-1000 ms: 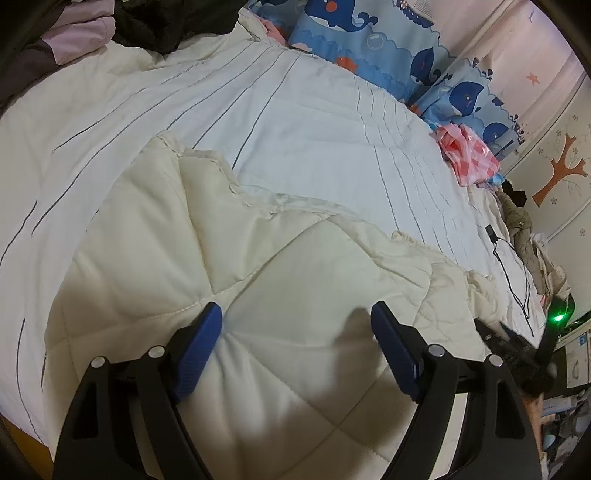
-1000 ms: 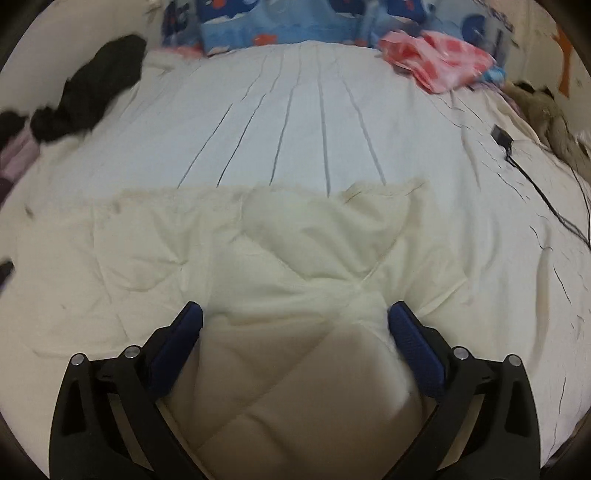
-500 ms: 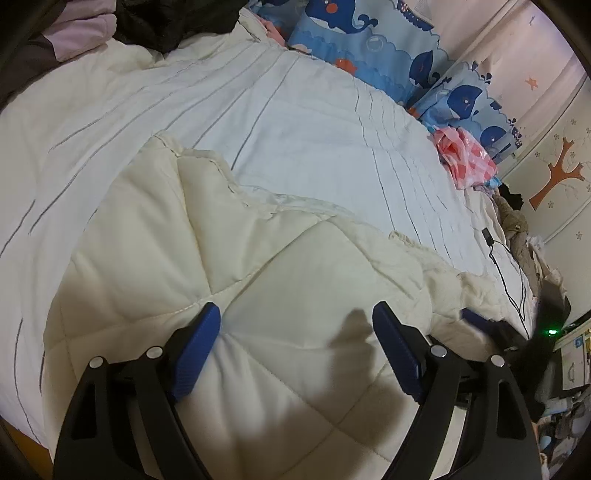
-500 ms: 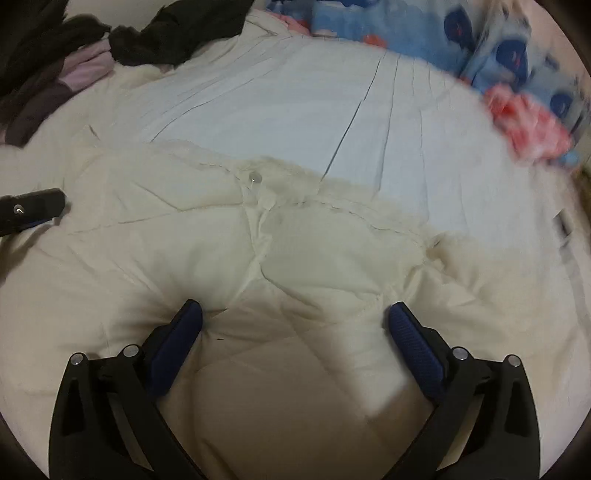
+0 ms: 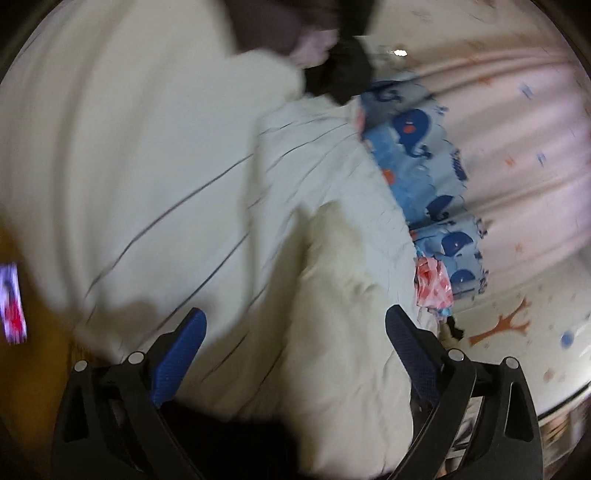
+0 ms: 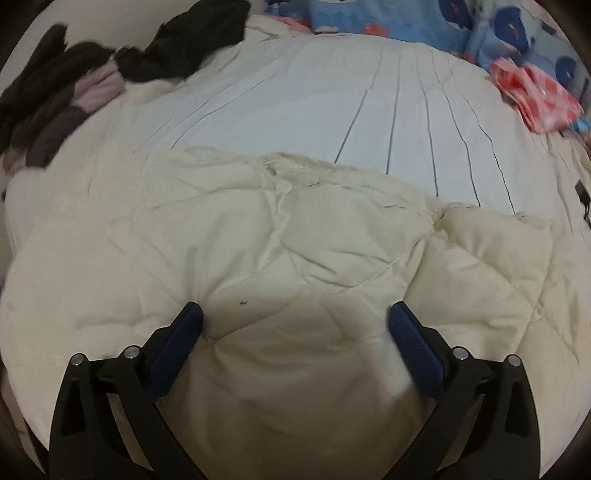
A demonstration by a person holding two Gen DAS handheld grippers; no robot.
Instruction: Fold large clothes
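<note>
Two hand-held grippers work over one wide bed (image 6: pixel 406 110), whose striped sheet is mostly bare beyond the cream quilted garment (image 6: pixel 295 240) that lies across its near half. We judge the step in hand to be a pause between folds: the padded piece looks partly doubled over, its ragged far edge running across the sheet. Dark clothes (image 6: pixel 110 62) are heaped at the far left, whale-print pillows (image 6: pixel 369 14) and a pink cloth (image 6: pixel 535 96) at the head, so open room lies in the middle. The right hand-held gripper (image 6: pixel 295 325) hovers spread over the garment, pinching nothing. The left hand-held gripper (image 5: pixel 295 325), in a blurred view, is opening wide, with nothing gripped, over the garment's side edge (image 5: pixel 332 258). Next we need a fresh hold on an edge or corner.
</note>
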